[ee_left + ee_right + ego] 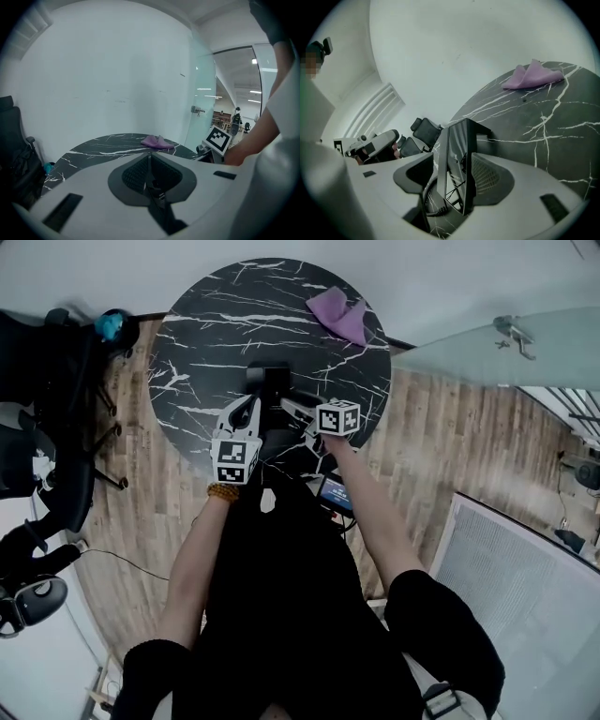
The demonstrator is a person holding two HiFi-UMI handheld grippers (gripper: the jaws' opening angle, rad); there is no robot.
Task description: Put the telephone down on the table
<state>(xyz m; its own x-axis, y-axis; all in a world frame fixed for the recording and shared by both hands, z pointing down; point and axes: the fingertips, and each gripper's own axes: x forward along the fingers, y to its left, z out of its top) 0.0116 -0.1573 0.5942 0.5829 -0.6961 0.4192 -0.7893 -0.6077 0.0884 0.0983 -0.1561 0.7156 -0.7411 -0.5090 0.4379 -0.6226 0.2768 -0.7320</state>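
Observation:
The black glossy telephone (267, 379) stands near the middle of the round black marble table (206, 334). In the right gripper view the telephone (459, 164) sits upright between the jaws, its coiled cord hanging at the lower left. My right gripper (457, 171) is shut on it; I cannot tell whether its base rests on the table. My right gripper (289, 404) reaches the phone from the near side. My left gripper (246, 407) hovers just left of it, and its jaws (150, 161) are shut on nothing.
A crumpled purple cloth (339, 315) lies at the table's far right edge. Black office chairs (47, 362) stand on the wood floor to the left. A glass partition (497, 343) rises to the right of the table.

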